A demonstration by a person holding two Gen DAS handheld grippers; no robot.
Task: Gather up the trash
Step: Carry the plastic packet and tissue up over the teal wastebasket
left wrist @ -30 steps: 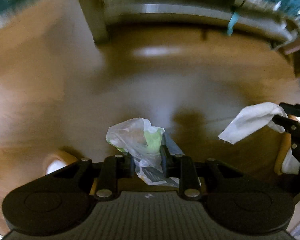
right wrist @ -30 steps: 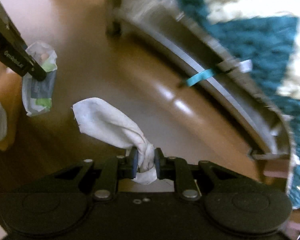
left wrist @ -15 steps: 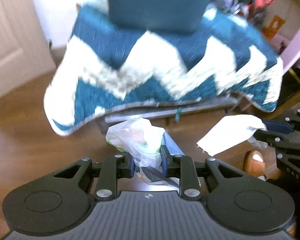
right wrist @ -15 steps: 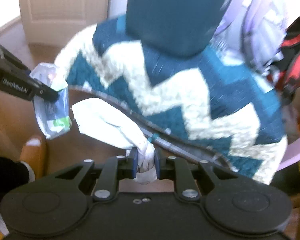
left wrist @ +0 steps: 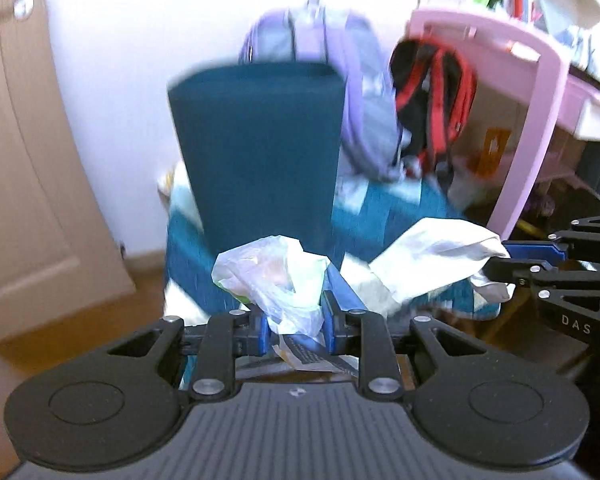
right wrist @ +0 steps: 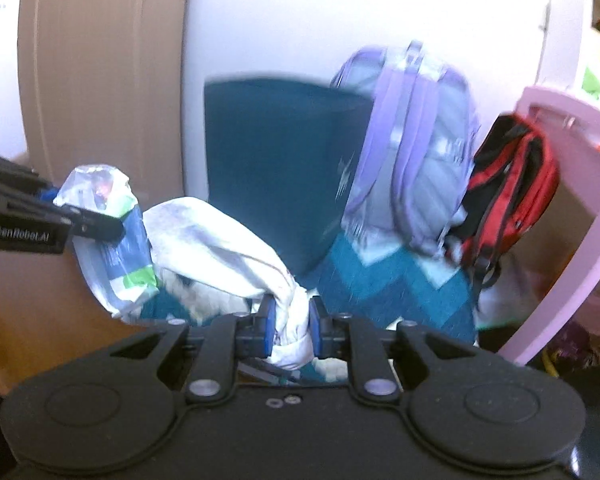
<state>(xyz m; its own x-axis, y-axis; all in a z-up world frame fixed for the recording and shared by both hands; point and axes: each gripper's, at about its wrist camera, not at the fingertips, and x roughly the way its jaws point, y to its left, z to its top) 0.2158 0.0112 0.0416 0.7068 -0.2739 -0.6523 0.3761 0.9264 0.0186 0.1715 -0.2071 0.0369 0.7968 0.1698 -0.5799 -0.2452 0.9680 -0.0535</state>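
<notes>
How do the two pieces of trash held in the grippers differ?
The plastic wrapper in the left gripper is glossy, see-through, printed green and blue; the tissue in the right gripper is matte, plain white. The wrapper looks crumpled, the tissue twisted. Both are pinched, hanging clear.

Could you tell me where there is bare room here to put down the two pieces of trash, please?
Bare wooden floor shows at lower left, between the door and the blue-and-white blanket. The right is crowded: purple backpack and red-and-black backpack lean beside the pink table. Both grippers are full: left gripper with plastic wrapper, right gripper with white tissue.
</notes>
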